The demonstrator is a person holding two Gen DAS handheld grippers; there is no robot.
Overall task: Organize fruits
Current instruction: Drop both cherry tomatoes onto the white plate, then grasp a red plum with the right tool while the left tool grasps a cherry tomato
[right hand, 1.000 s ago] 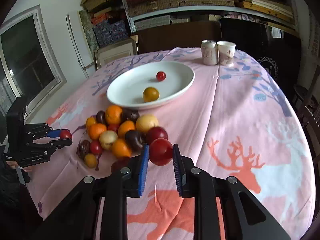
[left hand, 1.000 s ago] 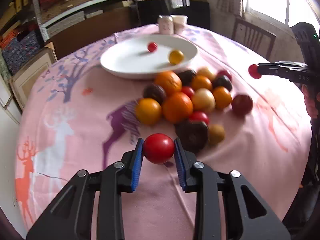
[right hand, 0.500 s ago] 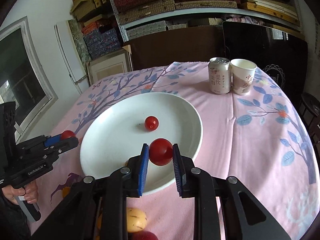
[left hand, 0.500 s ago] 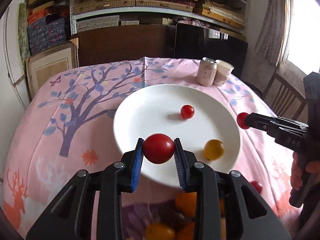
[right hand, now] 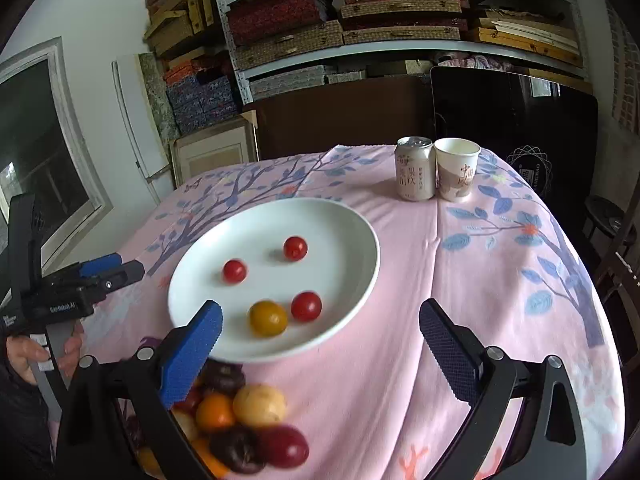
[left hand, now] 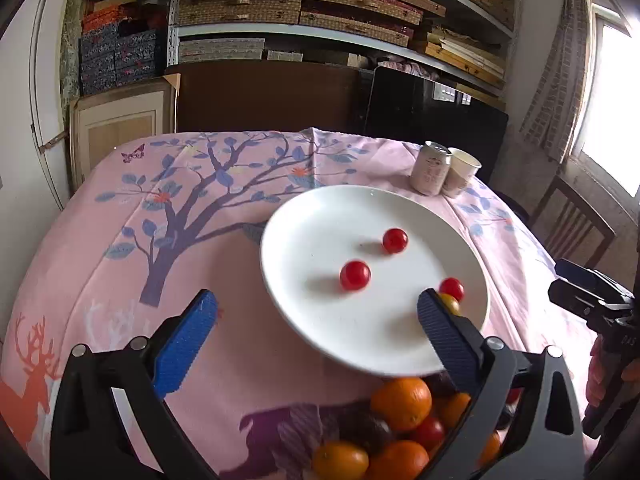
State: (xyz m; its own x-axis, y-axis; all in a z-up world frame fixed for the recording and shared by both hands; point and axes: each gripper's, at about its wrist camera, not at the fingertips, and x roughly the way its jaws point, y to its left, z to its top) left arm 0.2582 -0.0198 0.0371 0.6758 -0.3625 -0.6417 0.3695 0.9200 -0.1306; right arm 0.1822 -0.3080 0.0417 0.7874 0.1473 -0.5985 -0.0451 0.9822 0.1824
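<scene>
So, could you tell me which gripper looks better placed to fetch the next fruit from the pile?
Probably the right gripper: open and empty, with the pile beneath its left finger. The left gripper looks nearly as close.

Both views sit just behind their own tool and look forward and downward across the worktop [left hand: 248,360] toward the far shelves [left hand: 320,32]. The left wrist view looks from the near left, with the white plate [left hand: 320,320] close ahead and slightly to the right. The right wrist view looks from the near right, with the same plate [right hand: 352,280] close ahead and slightly left. Both share the plate, the fruit pile at the near edge, the can [right hand: 414,174] and cup [right hand: 456,174] at the far side, and each shows the other tool at its frame edge.
</scene>
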